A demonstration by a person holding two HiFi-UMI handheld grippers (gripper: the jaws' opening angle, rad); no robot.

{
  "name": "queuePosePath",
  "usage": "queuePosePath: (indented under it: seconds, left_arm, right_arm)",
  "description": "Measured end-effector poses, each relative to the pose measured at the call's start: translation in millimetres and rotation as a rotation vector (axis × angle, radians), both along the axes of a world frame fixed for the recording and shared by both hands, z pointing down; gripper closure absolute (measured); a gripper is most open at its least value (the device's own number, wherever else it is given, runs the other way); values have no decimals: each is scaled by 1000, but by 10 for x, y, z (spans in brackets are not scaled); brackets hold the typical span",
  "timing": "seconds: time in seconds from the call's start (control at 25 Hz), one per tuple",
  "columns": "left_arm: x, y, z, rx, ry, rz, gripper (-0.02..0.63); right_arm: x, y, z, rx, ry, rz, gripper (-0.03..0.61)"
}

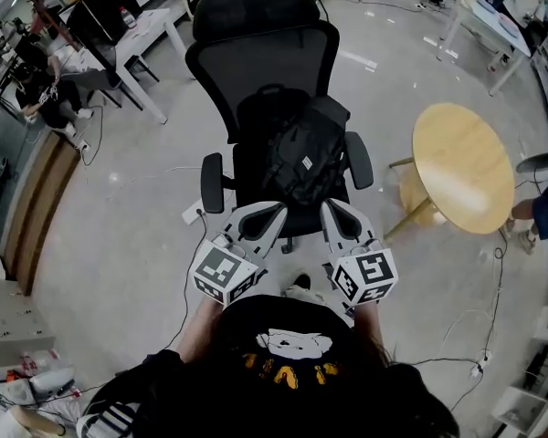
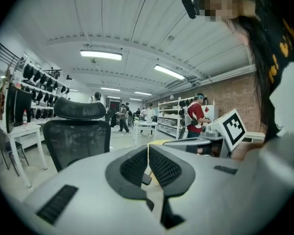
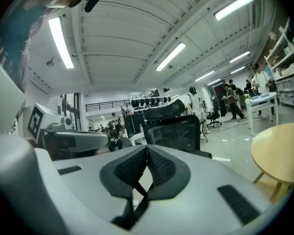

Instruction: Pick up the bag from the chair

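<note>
A black backpack (image 1: 303,158) lies on the seat of a black mesh office chair (image 1: 265,57), leaning toward the right armrest. My left gripper (image 1: 267,215) and my right gripper (image 1: 336,215) are held side by side just in front of the seat's near edge, short of the bag. Both are shut with nothing between their pads. In the left gripper view the jaws (image 2: 148,153) meet in front of the chair back (image 2: 77,136). Over the closed right gripper (image 3: 147,155) the chair back (image 3: 174,131) shows again. The bag is hidden in both gripper views.
A round wooden side table (image 1: 463,167) stands right of the chair, close to its armrest (image 1: 358,160). White desks (image 1: 146,39) and seated people are at the back left. Cables (image 1: 192,213) trail on the floor left of the chair base.
</note>
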State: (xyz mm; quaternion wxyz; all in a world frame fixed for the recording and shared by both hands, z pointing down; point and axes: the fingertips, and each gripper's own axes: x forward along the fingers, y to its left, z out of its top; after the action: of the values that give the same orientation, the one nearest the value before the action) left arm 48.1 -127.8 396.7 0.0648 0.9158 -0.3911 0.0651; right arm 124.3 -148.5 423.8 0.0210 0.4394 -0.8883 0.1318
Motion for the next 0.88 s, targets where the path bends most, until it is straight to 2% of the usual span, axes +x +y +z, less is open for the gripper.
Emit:
queuePosePath:
  seconds: [0.16, 0.44, 0.88]
  left_arm:
    - [-94, -55, 17, -11, -7, -42, 603]
    - [-192, -171, 93, -31, -15, -67, 603]
    - [-199, -878, 149, -28, -6, 16, 603]
  right_arm:
    - [-66, -64, 17, -6, -9, -23, 574]
    - [-171, -219, 89, -24, -1, -46, 574]
    - [-120, -883, 220, -43, 44, 48, 572]
